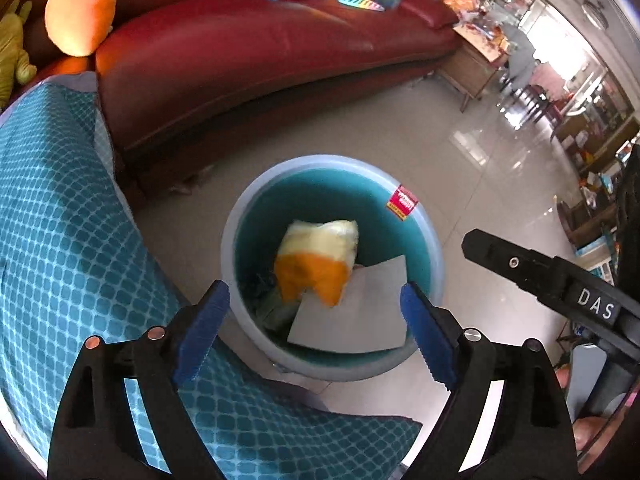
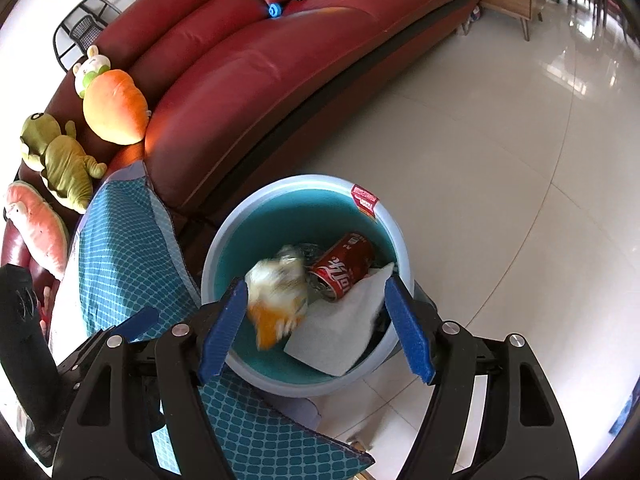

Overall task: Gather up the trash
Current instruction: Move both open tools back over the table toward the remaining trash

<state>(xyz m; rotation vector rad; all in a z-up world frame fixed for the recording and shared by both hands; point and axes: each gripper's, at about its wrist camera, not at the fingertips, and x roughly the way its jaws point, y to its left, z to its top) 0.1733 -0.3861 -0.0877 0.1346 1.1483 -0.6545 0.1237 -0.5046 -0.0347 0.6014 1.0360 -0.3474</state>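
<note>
A round bin with a pale rim (image 1: 238, 216) and teal inside stands on the floor in front of the sofa. Inside it lie a yellow and orange wrapper (image 1: 316, 258), a white sheet of paper (image 1: 352, 316) and, in the right wrist view, a red cola can (image 2: 344, 266). My left gripper (image 1: 314, 292) hangs open over the bin, with no pad touching anything. My right gripper (image 2: 316, 284) is open above the same bin (image 2: 248, 208), its pads bare. There the wrapper (image 2: 276, 296) looks blurred, beside the paper (image 2: 336, 332).
A dark red leather sofa (image 1: 240, 52) curves behind the bin, with books and toys on its far seat. A teal patterned cushion (image 1: 60, 220) leans at the bin's left. Plush toys (image 2: 114, 108) sit on the sofa's left end. Glossy tiled floor (image 2: 500, 160) spreads to the right.
</note>
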